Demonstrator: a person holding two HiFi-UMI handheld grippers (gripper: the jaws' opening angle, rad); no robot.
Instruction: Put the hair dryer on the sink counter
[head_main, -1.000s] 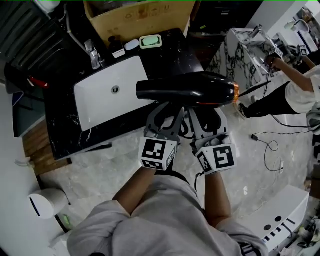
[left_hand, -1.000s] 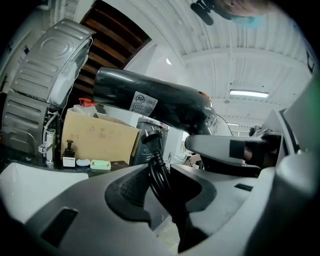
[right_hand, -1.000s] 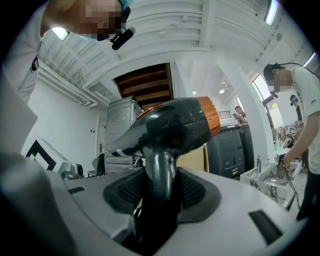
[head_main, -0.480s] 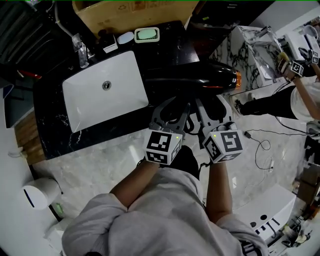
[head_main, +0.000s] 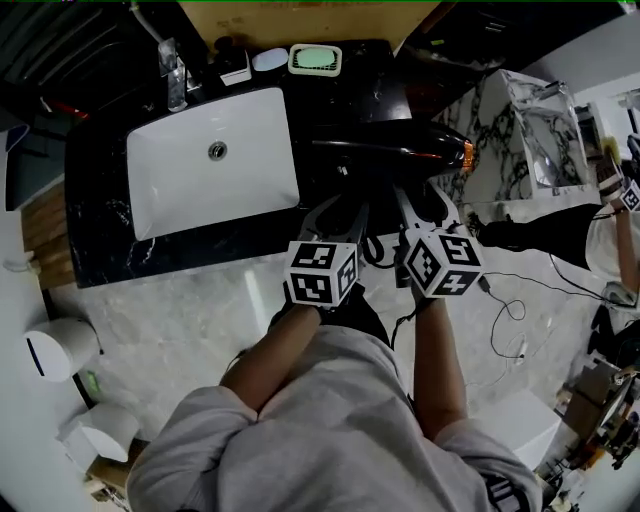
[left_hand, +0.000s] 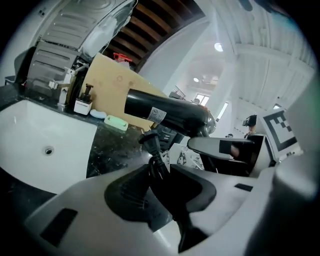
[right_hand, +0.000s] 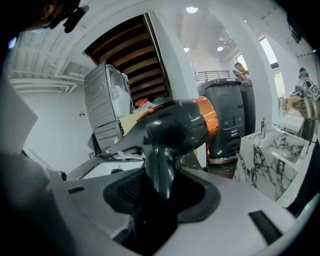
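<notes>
Head view, one hair dryer (head_main: 400, 148), one sink (head_main: 255, 140)

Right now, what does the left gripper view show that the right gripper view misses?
Left only: the black power cord with plug in the left gripper's jaws, and the green soap dish. Right only: the right gripper's jaws on the black hair dryer's handle, its orange ring, the white marble-veined counter. Both: the dryer's barrel.

Staged bathroom corner in an open hall: black marble sink counter (head_main: 100, 230), white basin (head_main: 255, 150), faucet (head_main: 172, 76), soap dish (head_main: 314, 59).
</notes>
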